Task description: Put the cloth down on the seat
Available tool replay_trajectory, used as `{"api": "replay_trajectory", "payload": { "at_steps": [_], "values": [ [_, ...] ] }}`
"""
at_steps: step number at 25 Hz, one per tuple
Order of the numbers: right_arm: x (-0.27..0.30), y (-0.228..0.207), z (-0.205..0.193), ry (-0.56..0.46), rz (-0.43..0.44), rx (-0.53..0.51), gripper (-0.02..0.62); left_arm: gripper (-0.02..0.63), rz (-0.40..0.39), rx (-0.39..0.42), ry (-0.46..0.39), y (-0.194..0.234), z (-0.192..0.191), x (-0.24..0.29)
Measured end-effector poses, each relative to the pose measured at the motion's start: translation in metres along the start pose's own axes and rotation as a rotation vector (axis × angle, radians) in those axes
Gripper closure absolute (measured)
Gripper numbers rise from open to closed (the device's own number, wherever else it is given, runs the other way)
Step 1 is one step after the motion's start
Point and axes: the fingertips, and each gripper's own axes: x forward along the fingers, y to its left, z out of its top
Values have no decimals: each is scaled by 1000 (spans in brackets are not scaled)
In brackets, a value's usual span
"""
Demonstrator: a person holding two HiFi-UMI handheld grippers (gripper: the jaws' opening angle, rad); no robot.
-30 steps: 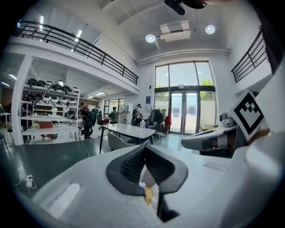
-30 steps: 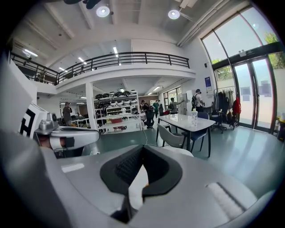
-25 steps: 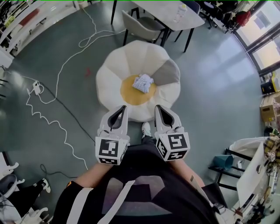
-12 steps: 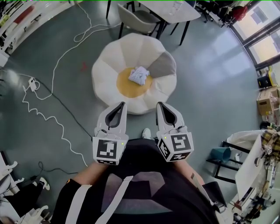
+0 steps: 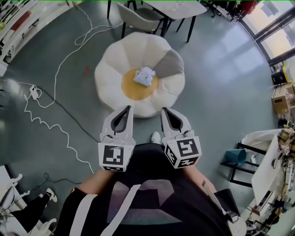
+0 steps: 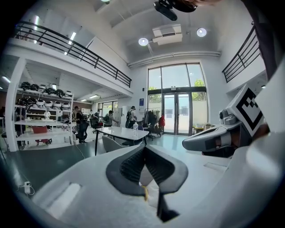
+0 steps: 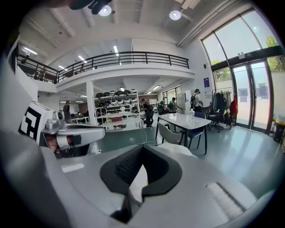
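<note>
A crumpled pale cloth [image 5: 144, 76] lies on the yellow centre of a flower-shaped floor seat [image 5: 110, 76] with white petals and one grey petal. My left gripper [image 5: 128, 109] and right gripper [image 5: 164, 110] are side by side close to my body, with their tips over the seat's near edge and well short of the cloth. Both are shut with nothing in them. In the left gripper view the left gripper [image 6: 144, 147] has its dark pads meeting, and the right gripper [image 6: 213, 138] shows beside it. The right gripper view shows the right gripper [image 7: 142, 146] closed the same way.
A white table [image 5: 177, 7] and a grey chair [image 5: 138, 16] stand just beyond the seat. White cables [image 5: 46, 124] trail over the floor at left. A teal bucket [image 5: 236, 156] and a dark stand sit at right. My shoe [image 5: 156, 137] shows between the grippers.
The seat and cloth sit slightly higher and further left in the head view. Both grippers stay shut, side by side, shifting only a little. The cloth has not moved on the seat.
</note>
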Motion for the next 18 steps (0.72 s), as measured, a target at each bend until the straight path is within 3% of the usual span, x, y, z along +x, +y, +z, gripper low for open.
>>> {"api": "replay_trajectory", "payload": {
  "at_steps": [18],
  "values": [
    [-2,15,-2,2,11,-9,595,606,1,-8,1,5,-4,-12]
  ]
}}
